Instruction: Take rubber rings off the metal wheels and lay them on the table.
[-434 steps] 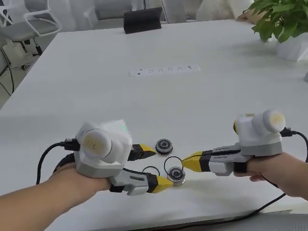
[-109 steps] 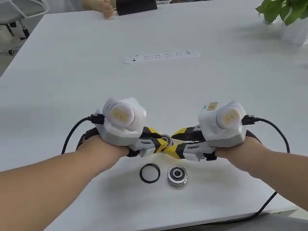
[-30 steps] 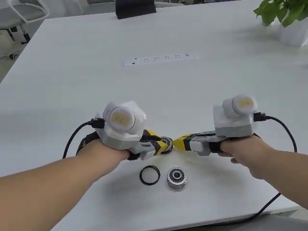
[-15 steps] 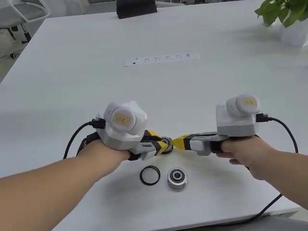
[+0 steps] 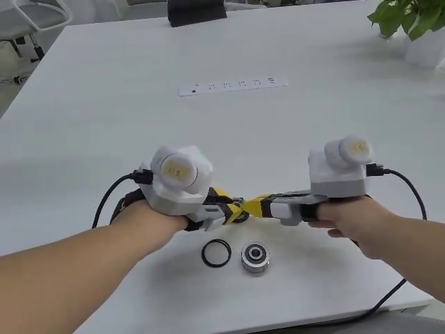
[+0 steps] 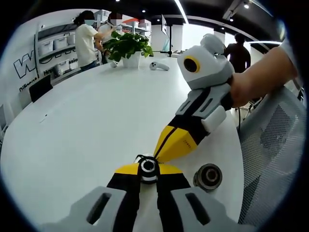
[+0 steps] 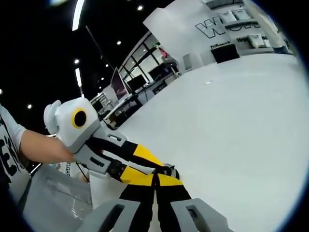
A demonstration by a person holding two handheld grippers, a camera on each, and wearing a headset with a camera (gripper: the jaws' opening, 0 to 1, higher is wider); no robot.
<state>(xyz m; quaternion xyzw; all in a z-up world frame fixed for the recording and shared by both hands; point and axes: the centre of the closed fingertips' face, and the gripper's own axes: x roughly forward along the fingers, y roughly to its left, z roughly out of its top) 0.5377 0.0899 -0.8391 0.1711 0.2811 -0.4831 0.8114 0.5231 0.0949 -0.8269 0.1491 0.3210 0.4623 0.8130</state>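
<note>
Mid-frame, head view: the right gripper (image 5: pixel 250 206) has slid left, its tips now seemingly touching the wheel (image 6: pixel 147 166) in the left gripper (image 5: pixel 233 209).

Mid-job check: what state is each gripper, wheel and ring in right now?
left gripper, shut on the held wheel.
right gripper, jaws closed, tips at that wheel's rim.
held wheel, clamped, dark ring seemingly on it.
second wheel, bare, lying on the table.
loose ring, off, flat on the table beside the second wheel.

Far wall (image 7: pixel 193 21) bears large letters "WO".
</note>
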